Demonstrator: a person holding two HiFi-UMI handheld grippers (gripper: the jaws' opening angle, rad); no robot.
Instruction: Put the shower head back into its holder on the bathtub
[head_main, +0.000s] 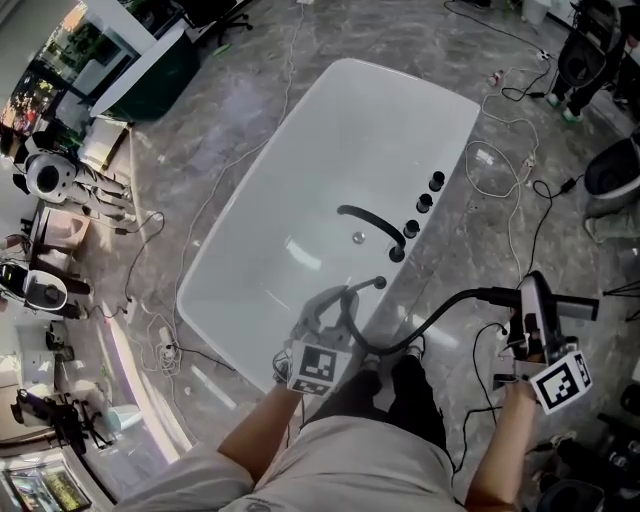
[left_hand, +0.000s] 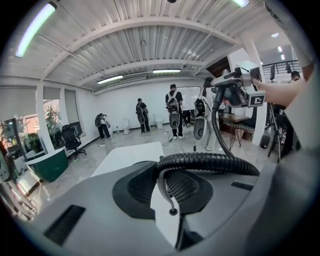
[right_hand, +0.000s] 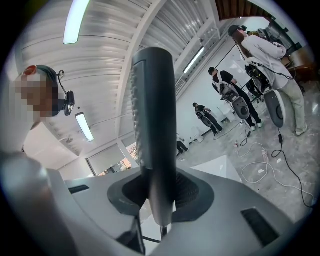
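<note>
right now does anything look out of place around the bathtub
Yes. The shower head is off the bathtub, held in the air beside it in the right tongs. Its black hose sags across to the left tongs. Loose cables sprawl over the floor.

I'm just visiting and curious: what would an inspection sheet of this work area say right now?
Surface: grey marbled floor, with a white bathtub standing on it.
Job's things: shower head held off the tub; its black hose hangs between the two grippers; black spout and round fittings on the rim.
Clutter: equipment along the floor's left side.
Grippers: left gripper jaws shut on the hose; right gripper jaws shut on the shower head.
Cables: white cable and black cable looped on the floor.
Surroundings: people standing far off; office chair.
</note>
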